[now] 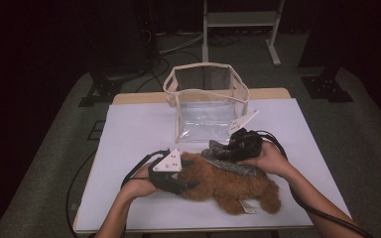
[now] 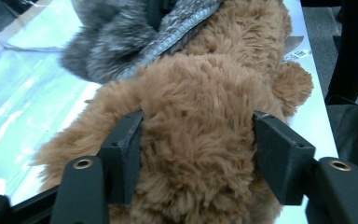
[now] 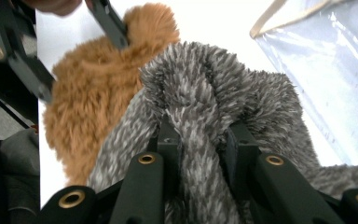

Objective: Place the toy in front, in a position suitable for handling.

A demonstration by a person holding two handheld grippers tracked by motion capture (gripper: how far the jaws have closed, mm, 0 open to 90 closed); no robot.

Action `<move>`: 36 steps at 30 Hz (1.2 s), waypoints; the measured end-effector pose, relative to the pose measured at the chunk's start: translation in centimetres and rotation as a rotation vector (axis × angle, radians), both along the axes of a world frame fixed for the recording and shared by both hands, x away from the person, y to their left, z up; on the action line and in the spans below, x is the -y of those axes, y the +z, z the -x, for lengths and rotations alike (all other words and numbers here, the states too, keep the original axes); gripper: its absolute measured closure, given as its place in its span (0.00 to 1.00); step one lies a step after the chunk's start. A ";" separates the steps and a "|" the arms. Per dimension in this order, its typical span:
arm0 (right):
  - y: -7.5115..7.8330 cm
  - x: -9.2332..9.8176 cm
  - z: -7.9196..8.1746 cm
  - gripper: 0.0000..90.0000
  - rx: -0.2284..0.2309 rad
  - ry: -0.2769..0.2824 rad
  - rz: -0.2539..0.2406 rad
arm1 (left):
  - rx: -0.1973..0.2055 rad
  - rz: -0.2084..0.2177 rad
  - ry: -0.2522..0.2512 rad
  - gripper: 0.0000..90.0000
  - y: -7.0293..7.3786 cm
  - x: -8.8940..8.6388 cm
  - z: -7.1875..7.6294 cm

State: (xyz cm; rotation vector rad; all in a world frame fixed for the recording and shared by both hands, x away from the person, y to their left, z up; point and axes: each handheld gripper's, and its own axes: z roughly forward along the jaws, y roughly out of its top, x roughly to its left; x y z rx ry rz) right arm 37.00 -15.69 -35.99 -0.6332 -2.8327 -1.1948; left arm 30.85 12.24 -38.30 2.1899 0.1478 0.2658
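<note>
Brown plush toy [image 1: 228, 183] lying near edge of table [image 1: 129, 129], pinned by left gripper [image 2: 196, 158], jaws squeezing its fuzzy body. Right gripper [image 3: 200, 140] jaws pinching grey scarf [image 3: 214, 88], probably to tug it off. Clear bag [image 1: 206, 99] waiting behind.

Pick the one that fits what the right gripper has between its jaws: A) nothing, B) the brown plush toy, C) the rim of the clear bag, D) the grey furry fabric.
D: in the right gripper view the right gripper has its jaws pinched on a fold of the grey furry fabric, while the brown plush toy lies beside it.
</note>
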 end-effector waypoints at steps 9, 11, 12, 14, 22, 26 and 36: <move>0.6 3.0 1.0 0.80 -0.015 -0.025 -0.041 | -0.020 0.008 0.013 0.43 -0.6 0.6 0.0; 1.0 2.4 1.1 0.80 0.001 -0.013 -0.043 | -0.018 0.003 0.007 0.44 -0.6 0.7 0.1; 1.2 2.0 1.1 0.80 0.004 -0.007 -0.045 | -0.019 0.003 0.007 0.44 -0.7 0.6 0.1; 1.5 1.1 0.9 0.80 0.011 0.011 -0.050 | -0.025 0.013 0.007 0.44 -0.8 0.5 0.1; 0.1 0.5 0.4 0.80 -0.011 0.015 -0.026 | -0.034 0.023 -0.002 0.45 -0.9 0.2 0.0; 0.7 0.5 0.7 0.79 -0.001 0.021 0.001 | -0.031 0.015 -0.002 0.45 -0.8 0.4 0.1; 0.4 -1.7 0.2 0.79 0.027 0.064 0.033 | -0.021 -0.002 -0.005 0.42 -0.5 0.2 0.2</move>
